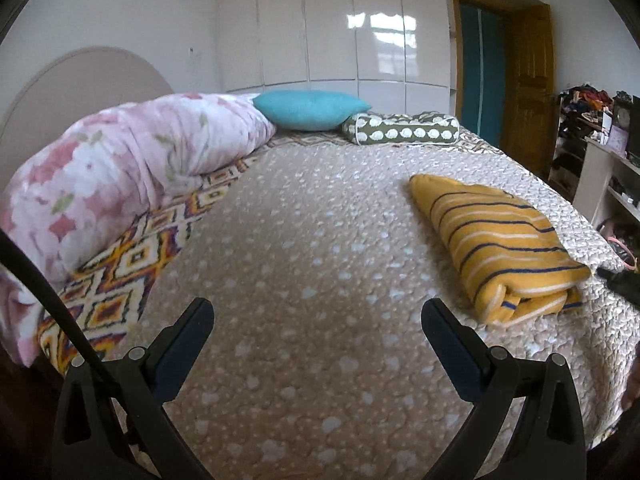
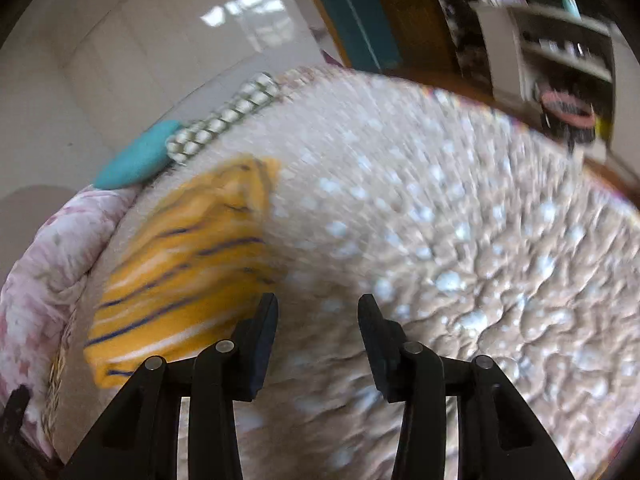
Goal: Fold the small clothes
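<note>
Folded yellow striped garment (image 1: 500,240) is lying on the beige dotted bedspread (image 1: 300,260), right of the left gripper (image 1: 318,316), whose jaws are gaping wide and holding nothing. Further right, the right gripper (image 2: 318,312) is hovering beside the garment, half open and empty.

Yellow striped garment (image 1: 504,240) lies folded flat on the beige dotted bedspread (image 1: 304,264).

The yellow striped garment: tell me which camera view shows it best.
The left wrist view. There the yellow striped garment lies sharp and whole on the bedspread, its folded layers visible at the near edge. The right wrist view shows it blurred by motion, its near corner hidden behind a claw finger.
</note>
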{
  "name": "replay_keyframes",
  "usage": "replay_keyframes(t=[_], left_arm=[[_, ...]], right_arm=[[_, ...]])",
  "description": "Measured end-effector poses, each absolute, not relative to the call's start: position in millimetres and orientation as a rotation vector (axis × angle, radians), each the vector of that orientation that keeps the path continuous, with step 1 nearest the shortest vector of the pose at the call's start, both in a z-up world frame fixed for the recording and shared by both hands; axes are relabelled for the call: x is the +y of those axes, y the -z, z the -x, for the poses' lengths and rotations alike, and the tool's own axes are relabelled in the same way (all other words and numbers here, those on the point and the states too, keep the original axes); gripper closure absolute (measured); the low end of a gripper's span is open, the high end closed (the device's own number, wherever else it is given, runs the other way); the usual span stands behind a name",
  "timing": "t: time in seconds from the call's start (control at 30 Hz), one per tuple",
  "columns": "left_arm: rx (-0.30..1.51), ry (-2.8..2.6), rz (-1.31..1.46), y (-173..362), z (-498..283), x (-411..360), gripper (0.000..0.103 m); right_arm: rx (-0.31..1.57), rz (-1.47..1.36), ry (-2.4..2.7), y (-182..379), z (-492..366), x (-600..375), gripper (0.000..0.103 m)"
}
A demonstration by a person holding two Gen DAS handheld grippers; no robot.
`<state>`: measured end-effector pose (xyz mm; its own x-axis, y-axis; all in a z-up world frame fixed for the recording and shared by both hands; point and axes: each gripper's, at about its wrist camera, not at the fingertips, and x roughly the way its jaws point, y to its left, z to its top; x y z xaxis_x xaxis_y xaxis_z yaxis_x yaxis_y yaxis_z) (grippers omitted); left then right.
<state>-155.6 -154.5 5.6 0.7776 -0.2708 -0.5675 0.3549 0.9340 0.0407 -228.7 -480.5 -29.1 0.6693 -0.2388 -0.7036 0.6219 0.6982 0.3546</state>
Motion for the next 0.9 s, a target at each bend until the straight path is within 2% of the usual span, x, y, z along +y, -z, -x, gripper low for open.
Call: replay_keyframes(t=[0.1,0.2,0.23,0.27,0.33,0.5,0.73,0.8,0.87,0.9], left_arm=[[0.628,0.325,-0.148,2,149,-149,0.0],[0.657,0.316,-0.145,7,145,-143,0.0],[0.662,0.314,-0.142,9,143,-140,0.0],[0.668,0.314,-0.139,10,143,-137,0.0],[0.684,0.318,-0.13,13,140,-131,0.0],[0.704,0.314,-0.104,17,134,-118,0.0],[0.718,0.309,-0.093,18,131,-117,0.0],[0.716,0.314,-0.106,18,134,-121,0.0],[0.709,0.315,-0.126,16,138,-128,0.0],[0.708,0.318,-0.136,16,141,-132,0.0]], right_arm=[[0.628,-0.522,0.474,-4,213,-454,0.055],[0.667,-0.501,0.353,-6,180,-430,0.055],[0.693,-0.497,0.317,-2,169,-423,0.058],[0.724,-0.484,0.269,6,154,-411,0.073],[0.774,-0.457,0.201,19,135,-394,0.087],[0.918,-0.492,0.163,61,103,-379,0.087],[0.837,-0.507,0.146,26,132,-389,0.087],[0.805,-0.512,0.163,19,147,-393,0.08],[0.782,-0.504,0.192,15,163,-391,0.065],[0.778,-0.5,0.206,15,169,-392,0.064]])
